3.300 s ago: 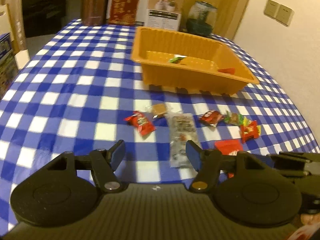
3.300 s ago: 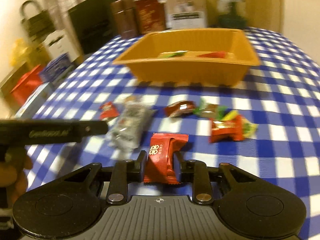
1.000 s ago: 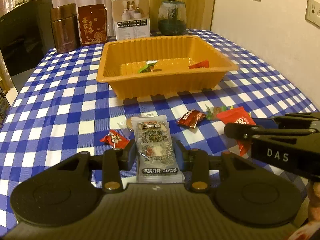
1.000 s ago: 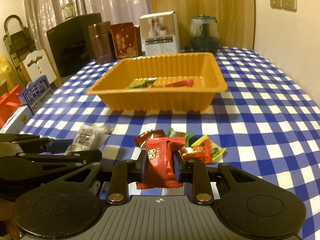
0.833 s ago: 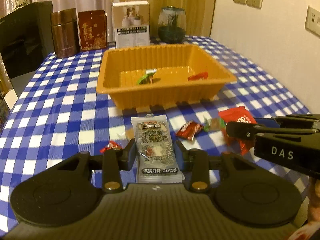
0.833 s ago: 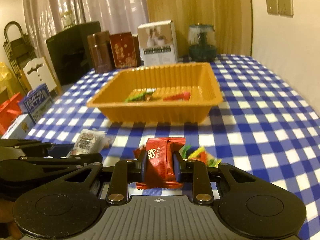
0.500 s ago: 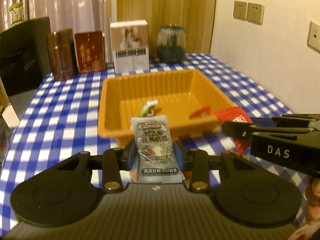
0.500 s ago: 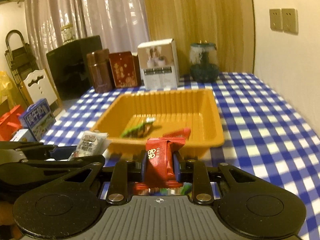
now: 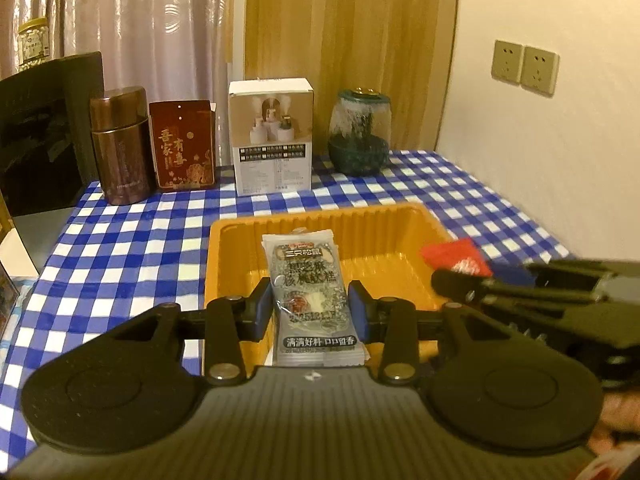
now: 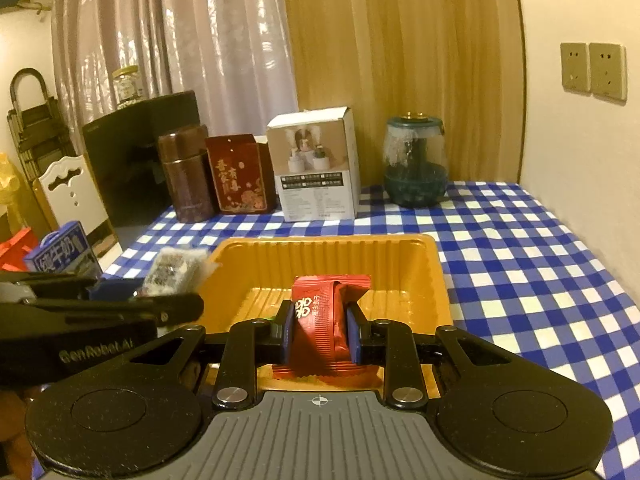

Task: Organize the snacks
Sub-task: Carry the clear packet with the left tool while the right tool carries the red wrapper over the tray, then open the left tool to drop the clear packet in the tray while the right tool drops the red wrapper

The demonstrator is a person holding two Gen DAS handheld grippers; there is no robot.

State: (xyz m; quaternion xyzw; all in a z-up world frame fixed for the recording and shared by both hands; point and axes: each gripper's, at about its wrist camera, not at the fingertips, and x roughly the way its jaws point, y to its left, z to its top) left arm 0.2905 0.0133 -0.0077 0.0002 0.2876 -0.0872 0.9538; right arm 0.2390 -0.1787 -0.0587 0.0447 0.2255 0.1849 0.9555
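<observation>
My left gripper (image 9: 310,306) is shut on a grey snack packet (image 9: 310,292) with Chinese print and holds it above the orange tray (image 9: 400,220). My right gripper (image 10: 320,334) is shut on a red snack packet (image 10: 320,320) and holds it above the same tray (image 10: 360,248). The right gripper and its red packet (image 9: 456,258) show at the right of the left wrist view. The left gripper and its grey packet (image 10: 172,268) show at the left of the right wrist view. Most of the tray floor is hidden behind the packets.
The table has a blue and white checked cloth (image 10: 520,264). Behind the tray stand a brown tin (image 9: 120,146), a red box (image 9: 182,144), a white box (image 9: 272,136) and a glass jar (image 9: 360,132). A wall (image 9: 540,160) is on the right.
Both grippers rose with their packets and moved forward from near the table surface to over the orange tray. The loose snacks on the cloth have dropped out of sight.
</observation>
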